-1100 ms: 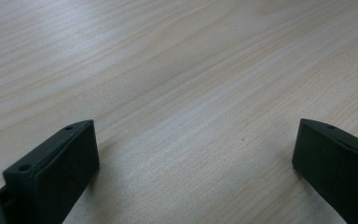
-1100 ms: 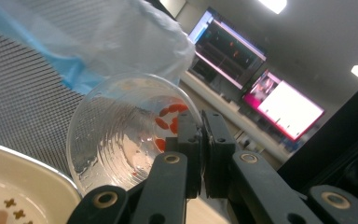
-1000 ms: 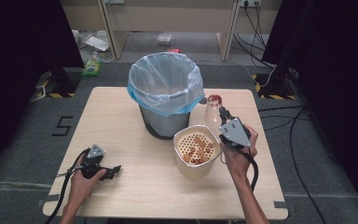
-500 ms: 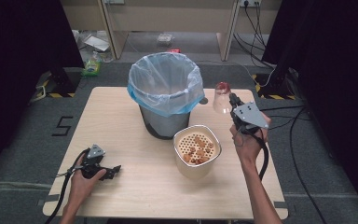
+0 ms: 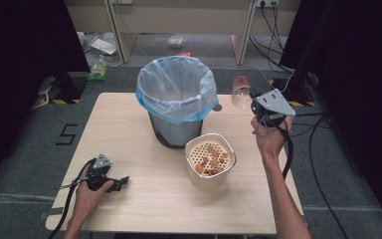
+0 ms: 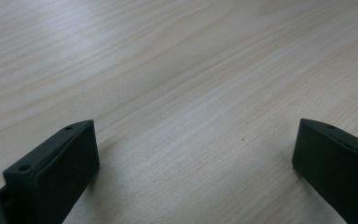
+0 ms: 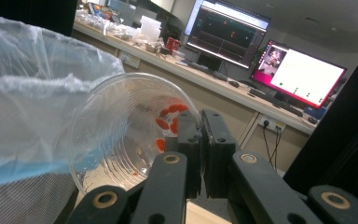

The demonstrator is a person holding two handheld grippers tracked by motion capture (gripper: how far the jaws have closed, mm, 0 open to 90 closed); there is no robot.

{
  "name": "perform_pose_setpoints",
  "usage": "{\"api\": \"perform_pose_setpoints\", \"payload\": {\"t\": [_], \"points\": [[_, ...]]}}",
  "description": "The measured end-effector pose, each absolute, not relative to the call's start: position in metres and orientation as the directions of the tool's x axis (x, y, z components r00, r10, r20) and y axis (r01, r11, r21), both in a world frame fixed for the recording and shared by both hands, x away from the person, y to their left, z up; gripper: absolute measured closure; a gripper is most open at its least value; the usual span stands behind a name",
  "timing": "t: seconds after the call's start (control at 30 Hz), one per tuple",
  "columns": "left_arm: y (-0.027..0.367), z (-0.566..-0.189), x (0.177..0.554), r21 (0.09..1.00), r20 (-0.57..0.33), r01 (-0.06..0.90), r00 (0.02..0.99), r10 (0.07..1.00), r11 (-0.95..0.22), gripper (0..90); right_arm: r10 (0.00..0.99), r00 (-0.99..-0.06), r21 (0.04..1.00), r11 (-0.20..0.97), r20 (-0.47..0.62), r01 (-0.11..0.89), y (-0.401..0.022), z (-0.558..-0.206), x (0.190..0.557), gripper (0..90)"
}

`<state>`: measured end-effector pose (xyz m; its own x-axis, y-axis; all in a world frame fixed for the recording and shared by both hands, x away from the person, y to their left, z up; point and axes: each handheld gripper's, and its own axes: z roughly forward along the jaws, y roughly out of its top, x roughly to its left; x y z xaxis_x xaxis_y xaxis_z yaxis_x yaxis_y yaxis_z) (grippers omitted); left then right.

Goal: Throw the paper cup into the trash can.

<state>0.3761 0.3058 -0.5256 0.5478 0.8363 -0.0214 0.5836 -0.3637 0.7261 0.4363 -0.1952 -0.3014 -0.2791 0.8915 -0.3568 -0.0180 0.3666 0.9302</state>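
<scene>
Left gripper (image 5: pixel 122 181): rests low on the pale wooden table (image 5: pixel 129 124), jaws wide apart, holding nothing.
Strainer pot (image 5: pixel 210 160): cream, brown bits inside, not moved.
Right gripper (image 5: pixel 252 103): jaws pinched on the clear plastic cup (image 7: pixel 126 135).
Change: cup has gone up, now beside the bag-lined grey bin (image 5: pixel 176 99).
Next: probably tipping it in.

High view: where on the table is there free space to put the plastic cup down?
Bare wood lies left of the bin, up to the table edge, and along the front edge between the left gripper and the strainer bowl. Bin and bowl crowd the middle.
</scene>
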Motion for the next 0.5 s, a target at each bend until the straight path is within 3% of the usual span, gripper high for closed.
{"api": "perform_pose_setpoints", "payload": {"t": [0.5], "points": [[0.306, -0.526, 0.376, 0.726, -0.021, 0.583, 0.548, 0.836, -0.364, 0.0, 0.876, -0.309, 0.927, 0.371, -0.371, -0.061, -0.167, -0.249, 0.455, 87.4]]}}
